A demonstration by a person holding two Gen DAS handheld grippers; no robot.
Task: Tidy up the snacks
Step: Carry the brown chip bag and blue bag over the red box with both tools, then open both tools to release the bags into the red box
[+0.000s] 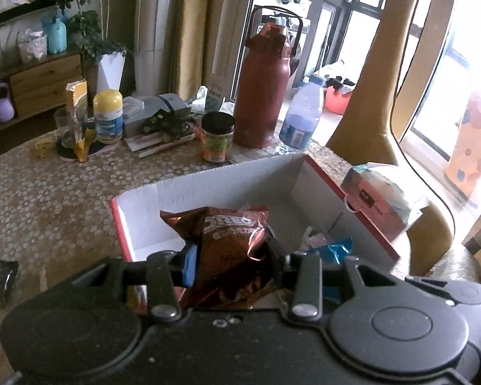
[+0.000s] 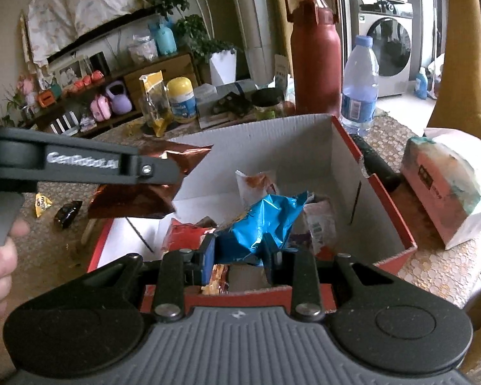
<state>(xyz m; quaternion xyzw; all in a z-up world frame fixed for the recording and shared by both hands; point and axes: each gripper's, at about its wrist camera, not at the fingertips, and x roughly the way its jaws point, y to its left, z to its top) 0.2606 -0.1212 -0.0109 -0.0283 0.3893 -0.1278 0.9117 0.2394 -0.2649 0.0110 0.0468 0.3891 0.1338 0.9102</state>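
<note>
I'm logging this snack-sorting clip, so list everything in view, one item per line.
Oreo packet: 1, copper-brown, held over box
Blue snack bag: 1, blue, in box
Box: 1, white inside, red outside, on table
Flask: 1, dark red, behind box
Water bottle: 1, clear, beside flask
Tissue pack: 1, pale, right of box
Jar: 1, black lid, left of flask
Left gripper: black, shut on Oreo packet
Right gripper: black, at blue snack bag
</note>
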